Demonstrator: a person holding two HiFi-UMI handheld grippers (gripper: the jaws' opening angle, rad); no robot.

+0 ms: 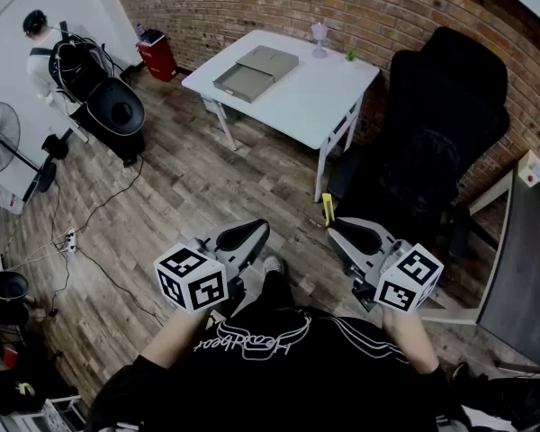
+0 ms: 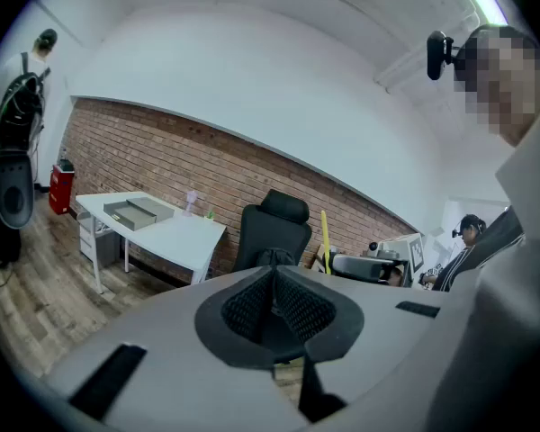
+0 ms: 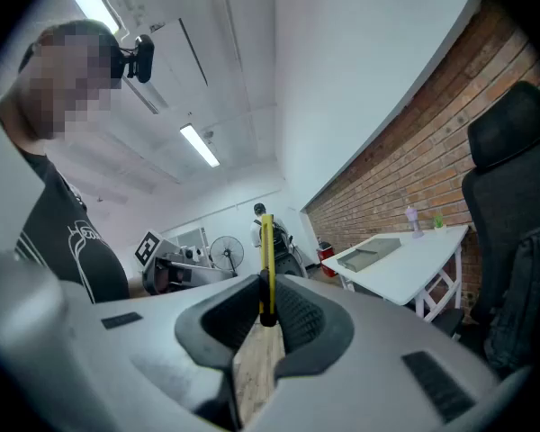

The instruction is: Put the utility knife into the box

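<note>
Holding the thin yellow utility knife [image 1: 328,209] is the right gripper [image 1: 346,232], and that is the part of the job that looks done. The knife is picked up. It sticks up out of the gripper, well away from the white surface [image 1: 328,106].

The flat grey box [image 1: 256,70] lies open on the white surface, and from here it looks empty. So the knife is not in the box yet. What is left, I think, is to walk over to the white surface, hold the knife over the box and let it go inside.

The right gripper's black ribbed fingers [image 3: 299,318] are almost together, with only a thin gap between them. The knife fills that gap. Both fingers press on its lower end, so it is clamped tight and most of it pokes out past them.

The left gripper [image 1: 252,234] is also well away from the white surface. Its fingers [image 2: 299,309] are closed on each other, and there is nothing between them.
</note>
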